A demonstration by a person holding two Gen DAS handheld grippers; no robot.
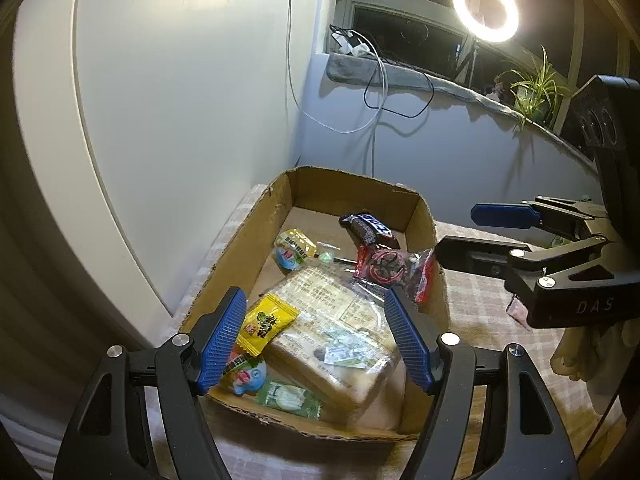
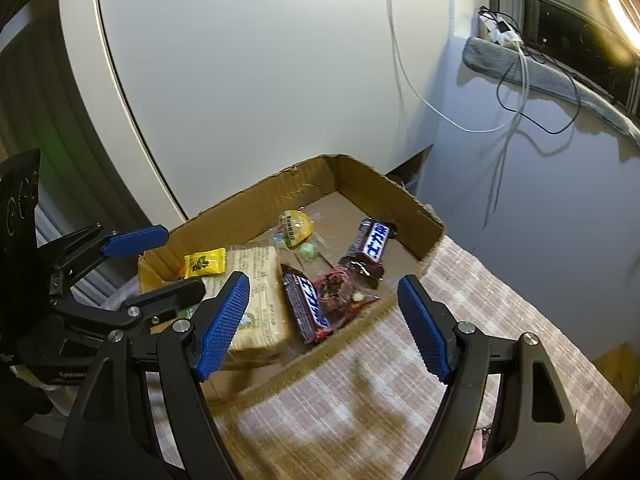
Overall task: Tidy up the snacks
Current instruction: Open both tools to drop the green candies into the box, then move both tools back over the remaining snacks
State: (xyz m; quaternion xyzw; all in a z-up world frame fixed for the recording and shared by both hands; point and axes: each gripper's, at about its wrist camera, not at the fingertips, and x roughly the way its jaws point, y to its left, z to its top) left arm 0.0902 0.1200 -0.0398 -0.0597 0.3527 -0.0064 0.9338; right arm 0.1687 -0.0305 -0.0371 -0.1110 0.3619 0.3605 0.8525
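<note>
My left tongs (image 1: pixel 316 336) hang wide open over the near end of the cardboard box (image 1: pixel 224 264), nothing between the pads; below them lie the small yellow packet (image 1: pixel 266 320) and the big wrapped bread loaf (image 1: pixel 340 336). The blue fish-shaped sweet (image 1: pixel 248 376) and the green packet (image 1: pixel 288 396) sit against the near wall. Further along, mid-box, are the yellow jelly cup (image 2: pixel 295 227), the clear bag with red print (image 2: pixel 340 292) and two dark chocolate bars, one (image 2: pixel 308 308) beside the loaf, the other (image 2: pixel 370 242) nearer the far wall. My right tongs (image 2: pixel 324 320) are also spread wide and empty, hovering over the box's right-hand wall, with checked cloth (image 2: pixel 460 292) beneath.

The snacks look gathered in the box but loosely heaped. My worry: the box walls are low and floppy, so a finger catching the rim on the way down could drag or tip the whole box. The wrappers are slick and overlap, so closing on one could pinch its neighbour too, or squash the soft loaf. My two tongs are near each other and could collide.
</note>
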